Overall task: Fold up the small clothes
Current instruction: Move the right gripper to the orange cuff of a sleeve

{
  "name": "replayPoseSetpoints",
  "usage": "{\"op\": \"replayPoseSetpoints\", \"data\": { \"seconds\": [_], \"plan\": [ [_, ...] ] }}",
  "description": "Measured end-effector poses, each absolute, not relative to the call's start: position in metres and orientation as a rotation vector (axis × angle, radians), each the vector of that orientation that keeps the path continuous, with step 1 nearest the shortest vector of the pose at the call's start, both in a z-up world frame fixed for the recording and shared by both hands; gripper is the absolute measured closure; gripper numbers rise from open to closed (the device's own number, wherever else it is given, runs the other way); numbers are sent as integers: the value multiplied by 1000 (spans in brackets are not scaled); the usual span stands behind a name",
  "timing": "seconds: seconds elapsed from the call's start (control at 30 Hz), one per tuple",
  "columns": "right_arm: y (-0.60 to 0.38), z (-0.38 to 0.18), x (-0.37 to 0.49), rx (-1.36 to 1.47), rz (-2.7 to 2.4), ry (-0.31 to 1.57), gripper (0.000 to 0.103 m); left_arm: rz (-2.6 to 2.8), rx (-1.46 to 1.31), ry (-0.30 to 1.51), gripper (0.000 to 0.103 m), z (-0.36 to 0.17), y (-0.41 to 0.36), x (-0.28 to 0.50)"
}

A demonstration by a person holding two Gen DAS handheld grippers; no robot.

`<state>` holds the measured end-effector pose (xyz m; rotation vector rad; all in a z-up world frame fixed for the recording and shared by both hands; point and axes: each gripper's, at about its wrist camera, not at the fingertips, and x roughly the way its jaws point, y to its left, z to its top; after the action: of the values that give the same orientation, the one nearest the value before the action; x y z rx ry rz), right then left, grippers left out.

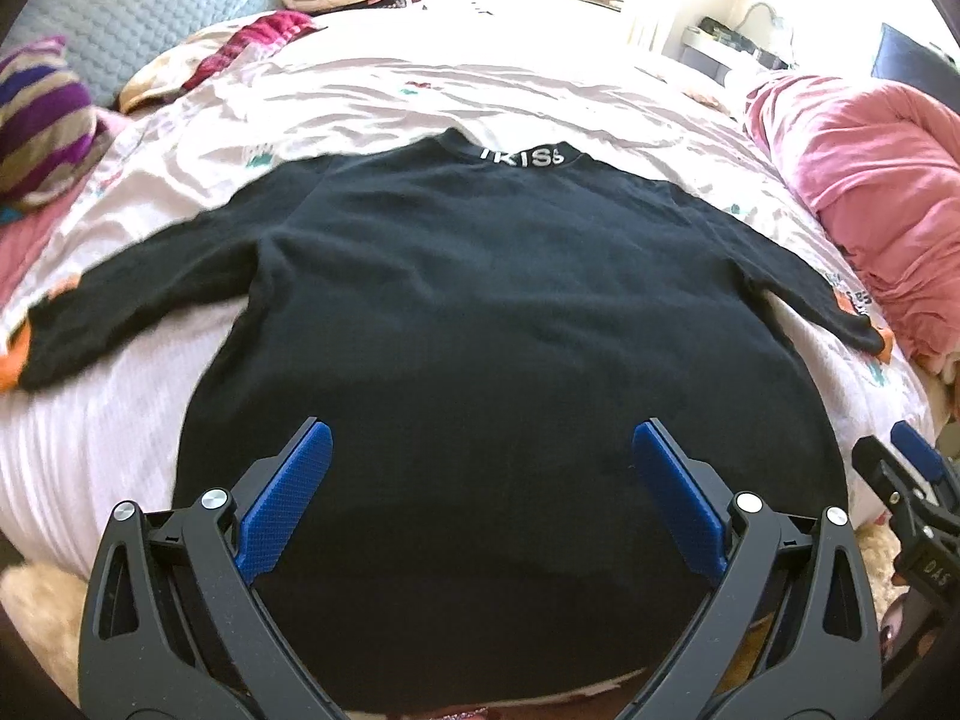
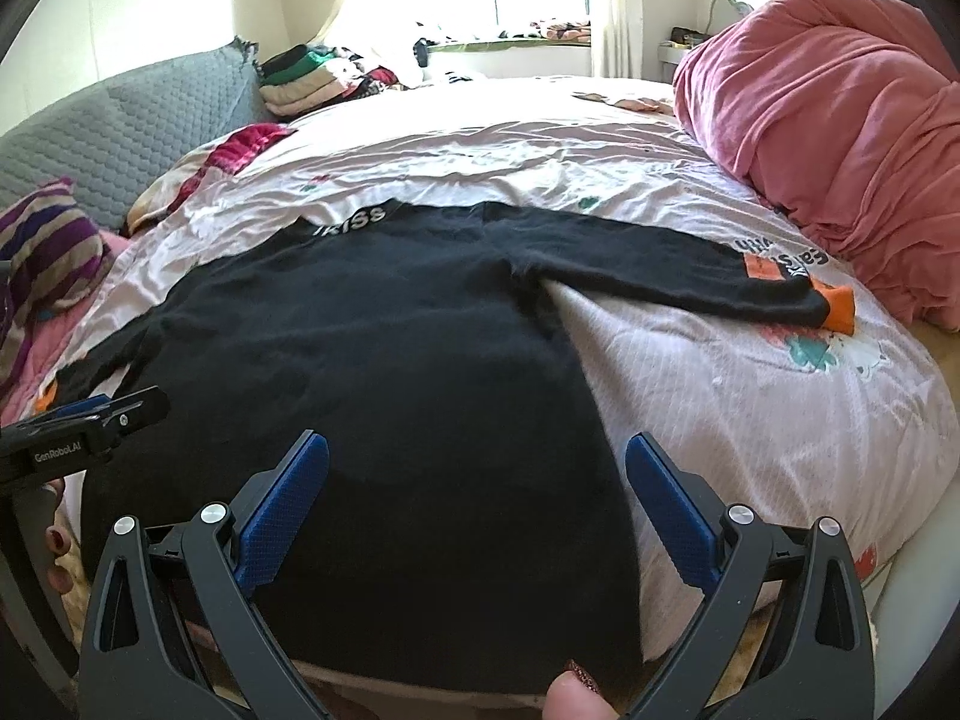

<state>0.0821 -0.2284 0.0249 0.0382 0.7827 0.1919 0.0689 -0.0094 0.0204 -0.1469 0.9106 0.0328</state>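
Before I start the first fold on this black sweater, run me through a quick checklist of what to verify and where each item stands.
1. Black sweater spread flat on the bed sheet, collar away from you: ok.
2. Both sleeves out to the sides, right sleeve lying straight: ok.
3. Left gripper open and empty over the hem: ok.
4. Right gripper open and empty over the hem's right part: ok.
5. Near hem lying smooth: cannot tell, it is hidden behind the grippers.
6. Room to fold: the pink duvet sits close beyond the right cuff, apart from it: ok.
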Motion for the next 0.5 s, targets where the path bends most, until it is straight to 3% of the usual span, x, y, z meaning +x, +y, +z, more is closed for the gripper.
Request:
{"op": "replayPoseSetpoints", "data": {
  "seconds": [0.5],
  "plan": [
    [-253, 39, 136, 98, 148, 758, 4, -32, -119, 917, 9, 47, -26, 141]
  ]
}}
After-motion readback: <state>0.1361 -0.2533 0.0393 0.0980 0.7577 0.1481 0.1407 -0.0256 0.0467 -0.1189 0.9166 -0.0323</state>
